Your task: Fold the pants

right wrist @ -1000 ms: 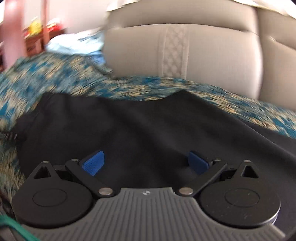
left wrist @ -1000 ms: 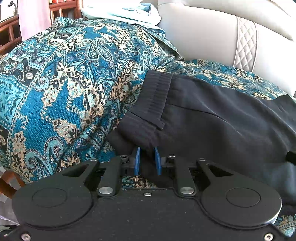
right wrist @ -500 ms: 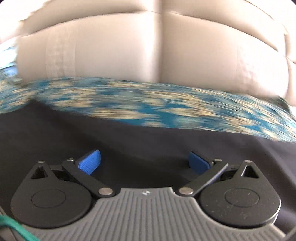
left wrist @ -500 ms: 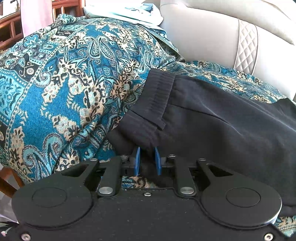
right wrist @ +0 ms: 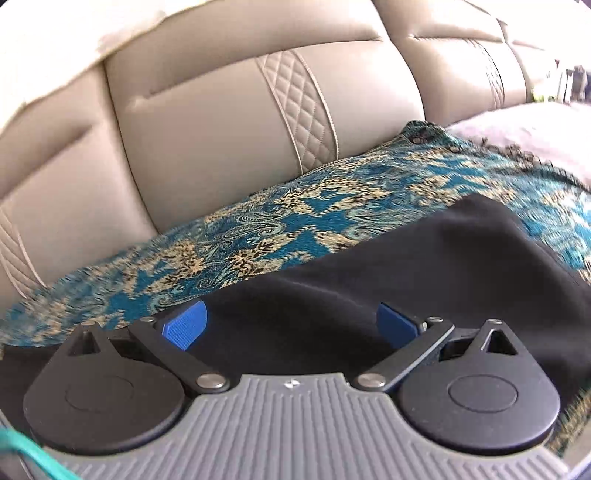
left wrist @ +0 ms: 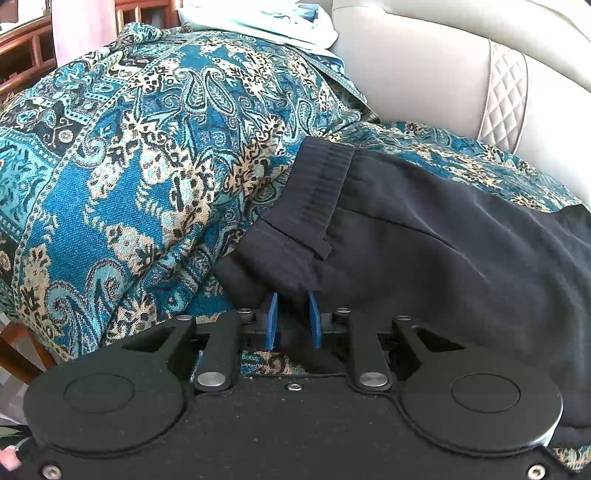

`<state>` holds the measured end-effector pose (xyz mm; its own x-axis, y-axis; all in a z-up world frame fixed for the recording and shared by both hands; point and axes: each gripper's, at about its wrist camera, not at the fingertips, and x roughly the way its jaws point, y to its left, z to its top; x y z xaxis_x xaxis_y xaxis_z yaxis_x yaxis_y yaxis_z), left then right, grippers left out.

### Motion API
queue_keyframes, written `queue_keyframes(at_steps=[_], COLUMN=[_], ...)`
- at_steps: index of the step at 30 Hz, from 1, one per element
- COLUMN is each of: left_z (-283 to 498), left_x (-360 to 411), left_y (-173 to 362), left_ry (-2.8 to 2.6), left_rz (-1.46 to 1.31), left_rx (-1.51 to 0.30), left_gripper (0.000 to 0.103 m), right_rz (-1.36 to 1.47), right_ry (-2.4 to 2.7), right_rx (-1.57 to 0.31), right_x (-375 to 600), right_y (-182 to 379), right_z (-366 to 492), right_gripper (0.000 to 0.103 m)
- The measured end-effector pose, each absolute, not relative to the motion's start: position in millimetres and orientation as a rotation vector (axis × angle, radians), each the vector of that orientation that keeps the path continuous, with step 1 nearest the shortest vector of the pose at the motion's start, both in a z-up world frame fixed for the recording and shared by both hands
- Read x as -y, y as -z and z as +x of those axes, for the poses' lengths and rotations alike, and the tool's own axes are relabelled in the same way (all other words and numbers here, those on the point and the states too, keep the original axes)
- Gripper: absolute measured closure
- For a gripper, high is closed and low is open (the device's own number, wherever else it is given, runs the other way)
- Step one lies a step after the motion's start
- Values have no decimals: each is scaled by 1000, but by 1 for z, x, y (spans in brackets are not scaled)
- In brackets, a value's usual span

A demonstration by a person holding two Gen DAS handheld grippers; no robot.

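Note:
Black pants [left wrist: 424,251] lie across a teal paisley throw [left wrist: 129,166] on a sofa, their ribbed waistband [left wrist: 321,177] towards the left. My left gripper [left wrist: 293,295] is shut on the near corner of the waistband, with dark cloth pinched between its blue pads. In the right wrist view the pants [right wrist: 369,280] stretch out to the right, their far end lying on the throw [right wrist: 295,206]. My right gripper [right wrist: 291,317] hangs open just over the black cloth, with its blue pads wide apart and nothing gripped.
The beige leather sofa back [right wrist: 207,122] with quilted strips rises behind the throw. A folded pale blue cloth [left wrist: 266,22] lies on the armrest at the upper left. Wooden furniture [left wrist: 22,55] stands beyond it. A pale cushion [right wrist: 524,125] sits at the far right.
My right gripper has swept to the right along the pants and rolled, still open. The left gripper has kept its grip and place.

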<state>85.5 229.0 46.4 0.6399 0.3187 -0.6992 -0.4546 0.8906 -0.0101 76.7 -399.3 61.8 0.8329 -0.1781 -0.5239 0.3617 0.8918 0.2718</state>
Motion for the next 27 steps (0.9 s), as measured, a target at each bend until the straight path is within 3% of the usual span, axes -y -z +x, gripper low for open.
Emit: queue_keyframes(at_steps=[14, 27], left_z=[89, 91], left_x=[-225, -225], left_y=[-46, -48], left_ry=[-453, -461], left_rz=[-158, -164], left_rx=[-778, -792], left_gripper=[84, 84], right_rz=[886, 1007], right_ry=[367, 511], right_rx=[-347, -370], right_x=[511, 540], right_y=[-32, -10], right_z=[-47, -44], right_gripper=[0, 6])
